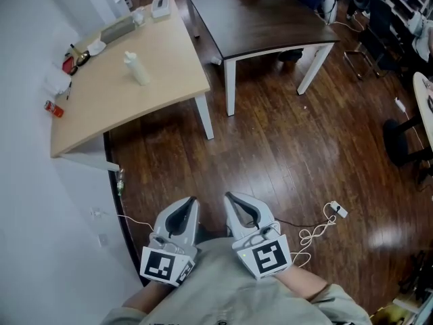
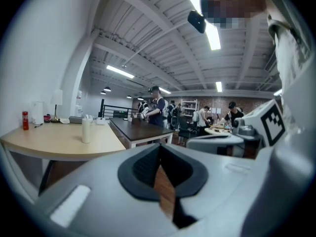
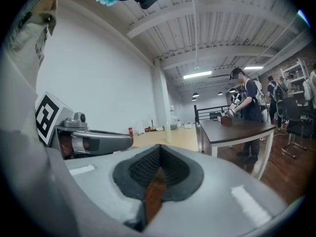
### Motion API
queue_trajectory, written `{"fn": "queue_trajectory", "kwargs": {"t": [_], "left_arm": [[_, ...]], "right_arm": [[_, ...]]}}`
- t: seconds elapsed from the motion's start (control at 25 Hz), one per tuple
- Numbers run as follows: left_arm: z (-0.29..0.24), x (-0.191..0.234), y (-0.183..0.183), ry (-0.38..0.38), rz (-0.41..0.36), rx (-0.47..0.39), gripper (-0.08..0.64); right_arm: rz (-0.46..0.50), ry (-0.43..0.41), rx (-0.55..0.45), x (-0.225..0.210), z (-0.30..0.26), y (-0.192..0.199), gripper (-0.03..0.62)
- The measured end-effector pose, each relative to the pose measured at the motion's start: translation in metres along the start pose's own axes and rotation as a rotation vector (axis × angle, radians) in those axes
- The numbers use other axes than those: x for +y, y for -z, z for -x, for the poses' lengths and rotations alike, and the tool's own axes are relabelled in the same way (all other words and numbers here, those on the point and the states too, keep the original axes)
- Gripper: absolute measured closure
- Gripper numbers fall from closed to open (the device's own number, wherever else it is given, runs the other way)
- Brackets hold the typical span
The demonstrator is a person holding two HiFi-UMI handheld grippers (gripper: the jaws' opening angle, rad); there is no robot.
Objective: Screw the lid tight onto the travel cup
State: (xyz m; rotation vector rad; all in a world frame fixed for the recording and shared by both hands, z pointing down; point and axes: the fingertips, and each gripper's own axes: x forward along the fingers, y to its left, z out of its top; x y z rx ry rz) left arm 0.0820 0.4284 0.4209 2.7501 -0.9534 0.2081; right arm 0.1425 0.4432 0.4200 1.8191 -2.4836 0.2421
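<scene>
Left gripper (image 1: 194, 199) and right gripper (image 1: 228, 196) hover closed over wood floor (image 1: 284, 141) near tan table (image 1: 162, 73).

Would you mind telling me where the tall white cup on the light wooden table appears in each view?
Head view: tall white cup, upper left.
Left gripper view: left of centre.
Right gripper view: centre, just above the jaws.
Shared landmark: dark brown table, to its right in all three.

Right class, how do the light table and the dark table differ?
The light table is pale wood against the wall; the dark table is deep brown, out in the room. The white cup stands on the light table, not the dark table. Both have white legs.
</scene>
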Motion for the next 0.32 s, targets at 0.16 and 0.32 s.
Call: {"fn": "queue_trajectory", "kwargs": {"t": [0.16, 0.32], "left_arm": [[-0.0006, 0.0006, 0.0011, 0.009, 0.001, 0.005, 0.558], [-0.0002, 0.0009, 0.0015, 0.018, 0.001, 0.007, 0.558]], "right_arm": [[0.001, 0.003, 0.002, 0.0005, -0.0012, 0.0004, 0.594], [-0.002, 0.001, 0.005, 0.0023, -0.0025, 0.0007, 0.594]]}}
